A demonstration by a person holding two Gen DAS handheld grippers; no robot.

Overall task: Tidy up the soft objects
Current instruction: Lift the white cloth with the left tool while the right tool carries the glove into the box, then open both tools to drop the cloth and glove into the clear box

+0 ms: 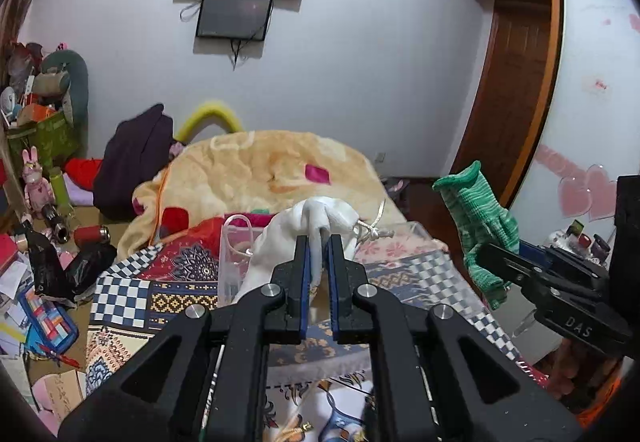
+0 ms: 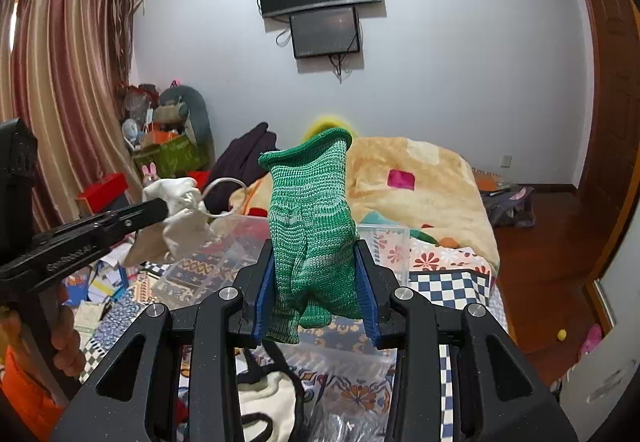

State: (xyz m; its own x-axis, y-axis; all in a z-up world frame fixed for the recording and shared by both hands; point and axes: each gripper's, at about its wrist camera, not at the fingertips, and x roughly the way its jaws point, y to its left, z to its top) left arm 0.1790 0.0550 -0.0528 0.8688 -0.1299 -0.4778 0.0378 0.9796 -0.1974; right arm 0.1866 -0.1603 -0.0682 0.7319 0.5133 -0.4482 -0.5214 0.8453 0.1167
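Observation:
My left gripper point(image 1: 319, 242) is shut on a white drawstring cloth pouch point(image 1: 320, 222) and holds it up above a clear plastic box point(image 1: 232, 262) on the bed. The pouch also shows at the left of the right wrist view point(image 2: 180, 222), pinched by the left gripper point(image 2: 160, 208). My right gripper point(image 2: 316, 254) is shut on a green knitted glove point(image 2: 312, 226), held upright with the cuff on top. The glove point(image 1: 476, 226) and right gripper point(image 1: 486, 254) show at the right of the left wrist view. The clear box point(image 2: 240, 238) lies behind and below both.
A patterned checkered cover point(image 1: 132, 294) and a beige blanket point(image 1: 260, 166) lie on the bed. A dark garment point(image 1: 136, 158) sits at the far left of the bed. Clutter, toys and a pencil case point(image 1: 44, 318) crowd the left. A wooden door point(image 1: 512, 90) stands right.

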